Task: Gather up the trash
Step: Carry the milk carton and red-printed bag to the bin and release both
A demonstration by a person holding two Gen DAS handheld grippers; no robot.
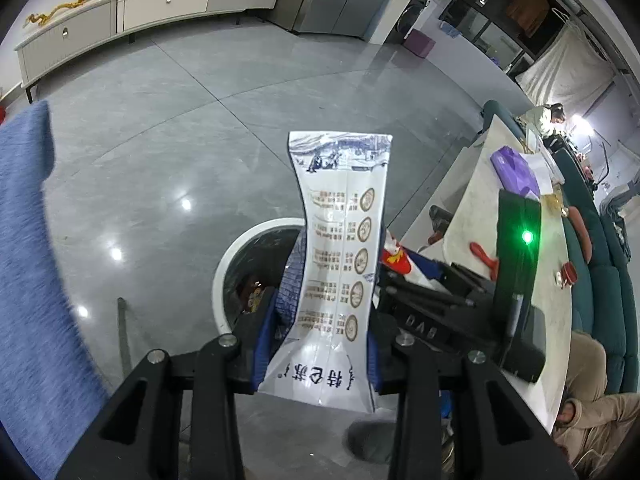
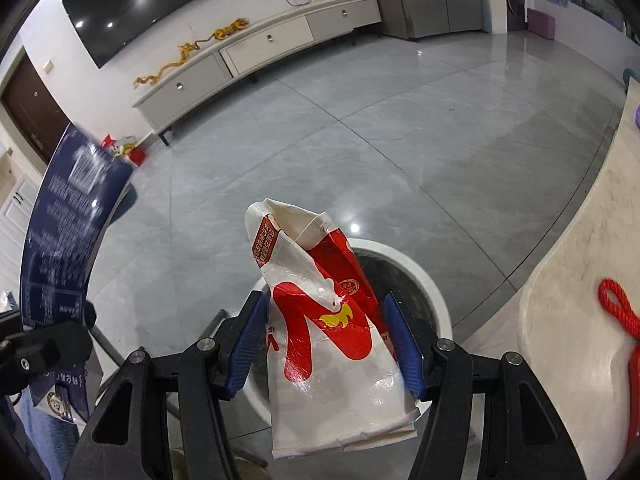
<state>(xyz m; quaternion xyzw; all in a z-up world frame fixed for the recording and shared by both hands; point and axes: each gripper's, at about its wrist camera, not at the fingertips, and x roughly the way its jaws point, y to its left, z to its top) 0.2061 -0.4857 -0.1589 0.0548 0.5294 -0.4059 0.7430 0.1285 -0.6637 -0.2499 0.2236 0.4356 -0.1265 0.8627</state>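
My left gripper [image 1: 320,344] is shut on a white and blue milk carton [image 1: 340,256], flattened and held upright above a round white trash bin [image 1: 224,268] on the floor. My right gripper [image 2: 326,336] is shut on a crumpled red and white milk carton [image 2: 324,320], held over the same white bin [image 2: 424,280]. The right gripper's body and its red carton [image 1: 396,258] show just right of the left carton. The left carton's dark blue side [image 2: 68,216] shows at the left of the right wrist view.
A white curved table [image 1: 480,220] stands at the right with a purple bag [image 1: 514,168] and red rope [image 2: 618,312] on it. A teal sofa [image 1: 608,272] lies beyond. A blue cloth [image 1: 28,260] hangs at left. Grey tiled floor and a low white cabinet [image 2: 256,52] lie ahead.
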